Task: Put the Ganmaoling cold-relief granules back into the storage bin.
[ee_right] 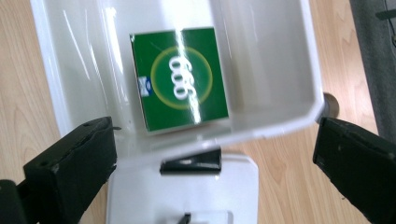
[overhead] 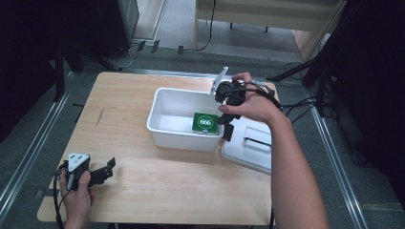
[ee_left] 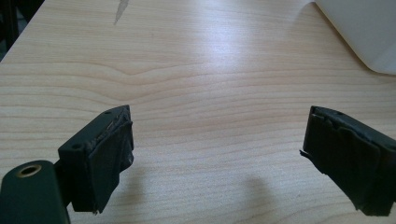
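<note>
Right gripper view shows the right tool (ee_right: 215, 177) spread empty above the green box (ee_right: 180, 79) lying inside the white bin (ee_right: 280, 70); I judge a careless move could clip the rim and shove the bin across the surface (overhead: 143, 181).

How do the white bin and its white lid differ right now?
The white bin stands deep and open-topped on the table; the white lid lies flat and shallow beside it at the table's right edge. The bin holds a green box marked 666; the lid carries nothing. The lid has a dark handle on top, the bin shows none. Both are white plastic with rounded corners.
</note>
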### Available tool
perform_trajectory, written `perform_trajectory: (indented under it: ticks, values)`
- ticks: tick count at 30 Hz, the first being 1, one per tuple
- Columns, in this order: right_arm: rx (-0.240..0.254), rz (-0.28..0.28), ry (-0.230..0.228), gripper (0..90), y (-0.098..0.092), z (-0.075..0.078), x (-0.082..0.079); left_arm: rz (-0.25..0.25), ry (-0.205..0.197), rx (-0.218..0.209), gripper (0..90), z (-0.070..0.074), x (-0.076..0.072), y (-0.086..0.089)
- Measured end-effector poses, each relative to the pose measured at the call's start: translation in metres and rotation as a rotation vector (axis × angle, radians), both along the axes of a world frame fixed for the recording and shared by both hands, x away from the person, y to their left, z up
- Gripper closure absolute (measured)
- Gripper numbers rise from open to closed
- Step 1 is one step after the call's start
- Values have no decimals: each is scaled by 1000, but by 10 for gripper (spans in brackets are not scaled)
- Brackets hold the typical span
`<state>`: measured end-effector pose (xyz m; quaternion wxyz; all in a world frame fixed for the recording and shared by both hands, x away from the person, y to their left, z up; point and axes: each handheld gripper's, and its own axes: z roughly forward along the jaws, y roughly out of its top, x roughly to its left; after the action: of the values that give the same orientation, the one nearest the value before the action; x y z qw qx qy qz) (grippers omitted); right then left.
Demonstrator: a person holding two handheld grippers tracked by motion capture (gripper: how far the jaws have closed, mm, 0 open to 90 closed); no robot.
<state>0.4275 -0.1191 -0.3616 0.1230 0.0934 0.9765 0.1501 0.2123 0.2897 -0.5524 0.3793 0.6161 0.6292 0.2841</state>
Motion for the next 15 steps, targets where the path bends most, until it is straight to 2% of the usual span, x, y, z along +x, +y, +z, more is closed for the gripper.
perform_trajectory:
  ticks: [8,9,15]
  values:
    - [-5,-44,-7,0,-31,4,-4,1,2,0,86,0,0,0]
    - [-9,-55,-4,0,-40,2,-6,1,2,2,86,0,0,0]
    - [-17,-89,12,0,-61,-8,-10,1,2,4,87,0,0,-1]
